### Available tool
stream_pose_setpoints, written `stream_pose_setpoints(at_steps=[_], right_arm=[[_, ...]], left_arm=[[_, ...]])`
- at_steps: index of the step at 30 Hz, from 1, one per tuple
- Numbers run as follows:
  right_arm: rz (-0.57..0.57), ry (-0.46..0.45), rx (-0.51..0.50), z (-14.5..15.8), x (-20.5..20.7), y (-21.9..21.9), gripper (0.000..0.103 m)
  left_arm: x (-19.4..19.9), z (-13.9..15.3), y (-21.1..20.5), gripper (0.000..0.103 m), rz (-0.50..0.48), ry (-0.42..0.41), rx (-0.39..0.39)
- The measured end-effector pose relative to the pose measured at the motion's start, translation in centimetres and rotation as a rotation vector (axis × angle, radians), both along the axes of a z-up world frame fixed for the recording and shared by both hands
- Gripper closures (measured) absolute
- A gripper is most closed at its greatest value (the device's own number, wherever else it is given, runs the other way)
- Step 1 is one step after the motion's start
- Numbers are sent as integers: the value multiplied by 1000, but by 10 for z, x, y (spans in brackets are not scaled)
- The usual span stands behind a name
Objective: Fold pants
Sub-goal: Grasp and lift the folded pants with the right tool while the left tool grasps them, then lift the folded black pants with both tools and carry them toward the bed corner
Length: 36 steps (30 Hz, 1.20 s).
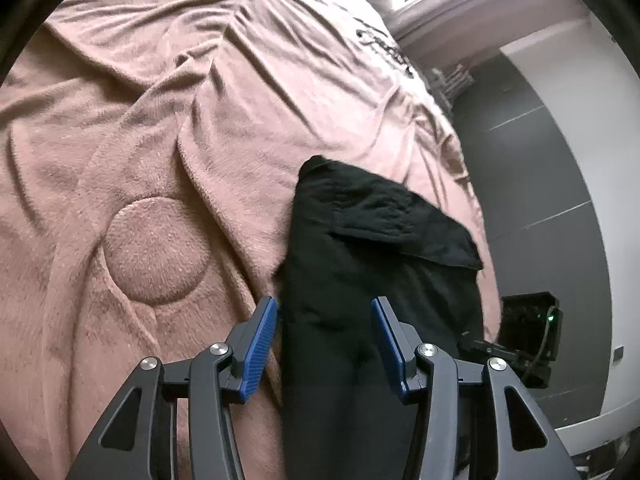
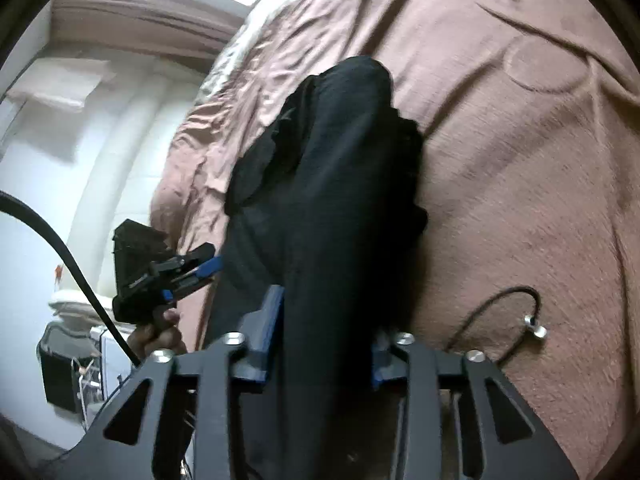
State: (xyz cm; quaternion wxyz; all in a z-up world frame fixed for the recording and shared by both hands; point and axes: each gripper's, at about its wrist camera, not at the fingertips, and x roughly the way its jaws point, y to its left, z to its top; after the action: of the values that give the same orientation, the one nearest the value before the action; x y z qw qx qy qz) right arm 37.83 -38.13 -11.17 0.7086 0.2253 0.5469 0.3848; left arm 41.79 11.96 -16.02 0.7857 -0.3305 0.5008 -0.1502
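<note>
Black pants (image 1: 360, 280) are lying in a long strip on a rumpled pink blanket (image 1: 140, 160), close to the edge of the bed. The left gripper (image 1: 325, 312) sits over one end with its blue pads (image 1: 260, 348) apart, cloth between them but not pinched. The right gripper (image 2: 326, 320) looks clamped on the pants, both pads against the cloth. A loose black cable (image 2: 500, 312) rests on the blanket nearby.

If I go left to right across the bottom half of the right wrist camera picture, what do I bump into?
Black cable → left gripper → black pants → pink blanket → cord with a metal tip.
</note>
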Motion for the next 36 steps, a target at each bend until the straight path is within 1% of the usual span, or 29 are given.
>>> stream_pose_setpoints(at_steps=[3, 7, 10, 12, 13, 14, 15, 16, 17, 18, 20, 22, 27, 36], right_arm=[[-6, 17, 23, -1, -1, -5, 57], [10, 44, 51, -4, 1, -8, 57], [31, 43, 56, -6, 5, -3, 57], [43, 31, 46, -6, 10, 2, 57], [42, 29, 43, -5, 13, 3, 58], [36, 24, 39, -5, 16, 3, 63], [25, 20, 34, -3, 17, 4, 65], [13, 18, 33, -2, 18, 3, 68], [7, 7, 33, 1, 16, 3, 70], [5, -12, 31, 4, 13, 2, 73], [4, -49, 32, 12, 4, 4, 76], [7, -81, 27, 19, -4, 4, 77], [19, -177, -5, 43, -31, 7, 78], [4, -305, -31, 83, -77, 4, 79]], left_arm=[[0, -8, -1, 52, -20, 26, -10], [-2, -15, -4, 52, -45, 33, -51], [-1, -16, -7, 53, -57, 29, -52], [2, -18, -9, 57, -56, 24, -62], [4, -18, -10, 61, -54, 24, -61], [5, -17, -11, 66, -54, 23, -57], [5, -15, -11, 68, -53, 17, -55], [4, -12, -11, 74, -52, 7, -55], [3, -9, -12, 79, -52, -1, -53], [1, -5, -11, 81, -54, -11, -51], [-3, 2, -12, 84, -56, -31, -49], [-8, 11, -13, 86, -56, -51, -50], [-21, 28, -16, 86, -51, -99, -55], [-51, 67, -29, 87, -63, -183, -57]])
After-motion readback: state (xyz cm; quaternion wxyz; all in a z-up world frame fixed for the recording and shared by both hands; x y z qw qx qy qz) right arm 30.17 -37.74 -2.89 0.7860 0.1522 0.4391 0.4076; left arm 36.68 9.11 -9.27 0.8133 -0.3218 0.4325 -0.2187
